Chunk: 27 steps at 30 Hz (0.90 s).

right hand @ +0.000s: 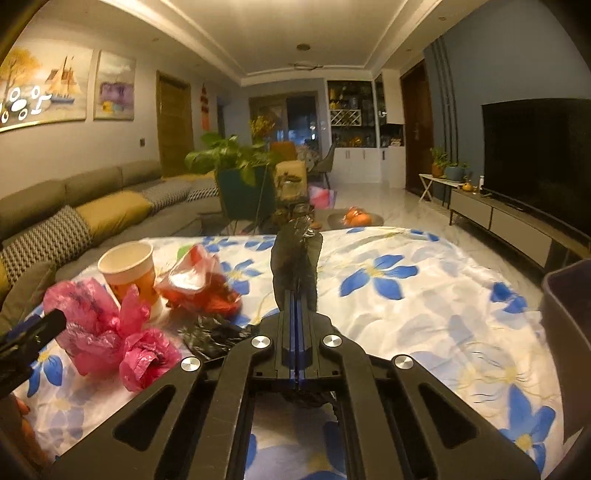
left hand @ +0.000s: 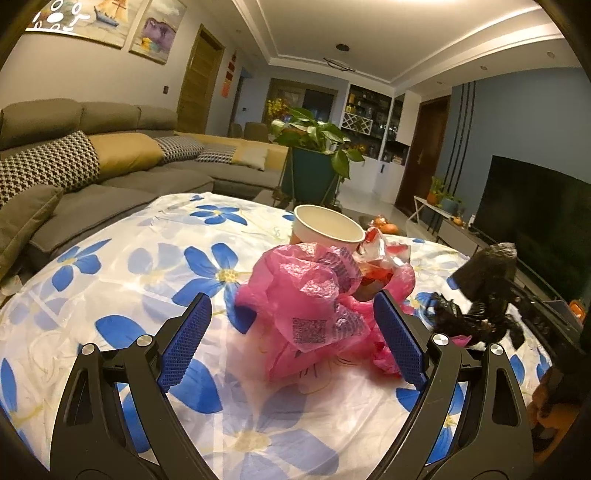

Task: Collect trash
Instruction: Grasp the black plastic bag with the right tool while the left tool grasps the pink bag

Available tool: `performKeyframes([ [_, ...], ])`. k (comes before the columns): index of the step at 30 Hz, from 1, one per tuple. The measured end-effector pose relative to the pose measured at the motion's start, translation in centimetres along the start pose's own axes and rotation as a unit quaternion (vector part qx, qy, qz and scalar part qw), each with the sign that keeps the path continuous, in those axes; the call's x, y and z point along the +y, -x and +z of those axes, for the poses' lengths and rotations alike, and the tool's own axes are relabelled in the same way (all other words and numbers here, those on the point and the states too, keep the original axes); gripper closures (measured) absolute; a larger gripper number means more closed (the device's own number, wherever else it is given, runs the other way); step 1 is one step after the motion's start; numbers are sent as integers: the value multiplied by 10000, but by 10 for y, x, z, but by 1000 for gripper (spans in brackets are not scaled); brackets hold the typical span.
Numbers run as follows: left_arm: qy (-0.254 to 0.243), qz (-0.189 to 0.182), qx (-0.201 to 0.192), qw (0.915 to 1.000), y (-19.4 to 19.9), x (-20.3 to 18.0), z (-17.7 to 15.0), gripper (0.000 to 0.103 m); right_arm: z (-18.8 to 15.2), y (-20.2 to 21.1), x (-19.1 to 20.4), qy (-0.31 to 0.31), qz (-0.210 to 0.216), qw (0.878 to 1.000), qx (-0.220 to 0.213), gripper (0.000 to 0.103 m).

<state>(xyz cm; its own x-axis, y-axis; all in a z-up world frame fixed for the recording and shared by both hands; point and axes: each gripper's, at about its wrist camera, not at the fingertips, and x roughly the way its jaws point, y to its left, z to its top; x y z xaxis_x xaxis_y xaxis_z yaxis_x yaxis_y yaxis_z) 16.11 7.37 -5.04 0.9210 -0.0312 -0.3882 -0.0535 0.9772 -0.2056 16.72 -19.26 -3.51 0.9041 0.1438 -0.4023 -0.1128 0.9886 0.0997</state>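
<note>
Pinching black bag (right hand: 295, 266), right gripper (right hand: 297, 295) clamped; left gripper (left hand: 293, 317) gapes around pink bag (left hand: 306, 295).

Room light is warm, yellowish and moderate, coming from overhead; a bright band glares along the ceiling (left hand: 406, 5) at the top of the left view. The floral cloth (left hand: 122, 280) on my desk is well lit, nearly washed out in its white parts. My fingers (right hand: 295, 306) cast soft shadow beneath. The black bag (left hand: 480, 295) is motion-blurred. Both views bend strongly and darken at the corners. The television (right hand: 535, 155) reads flat black.
</note>
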Motion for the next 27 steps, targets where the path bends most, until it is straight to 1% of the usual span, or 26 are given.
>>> performKeyframes([
  [1,15,-36,21,10000,-2,0,0,16,1,2,-3,-36,0,10000,-19,101],
  [4,49,-101,74,9999,-7,-1,1,21,3,12,-12,-143,-18,9999,-93,101],
  [7,73,-139,189,9997,-13,0,0,33,3,19,-18,-205,-33,9997,-153,101],
  [9,98,-200,267,9994,-16,0,-1,48,3,24,-21,-212,-43,9996,-184,101],
  [10,120,-236,297,9992,-16,1,-1,51,2,26,-22,-214,-44,9996,-195,101],
  [12,125,-271,317,9991,-16,2,-2,65,1,27,-23,-221,-42,9995,-205,101],
  [13,113,-290,332,9990,-15,2,-2,68,0,28,-24,-225,-42,9995,-209,101],
  [15,111,-329,342,9988,-13,2,-4,86,-1,31,-24,-227,-34,9995,-222,101],
  [18,156,-345,318,9988,-7,6,-6,97,-2,35,-24,-217,-22,9995,-247,101],
  [21,158,-346,257,9989,3,12,-6,99,-1,38,-24,-194,-26,9994,-281,101],
  [24,129,-273,133,9995,19,17,-6,100,-1,43,-25,-187,-29,9993,-323,101],
  [27,211,-222,3,9995,35,25,-2,100,-2,48,-26,-208,-23,9991,-365,101],
])
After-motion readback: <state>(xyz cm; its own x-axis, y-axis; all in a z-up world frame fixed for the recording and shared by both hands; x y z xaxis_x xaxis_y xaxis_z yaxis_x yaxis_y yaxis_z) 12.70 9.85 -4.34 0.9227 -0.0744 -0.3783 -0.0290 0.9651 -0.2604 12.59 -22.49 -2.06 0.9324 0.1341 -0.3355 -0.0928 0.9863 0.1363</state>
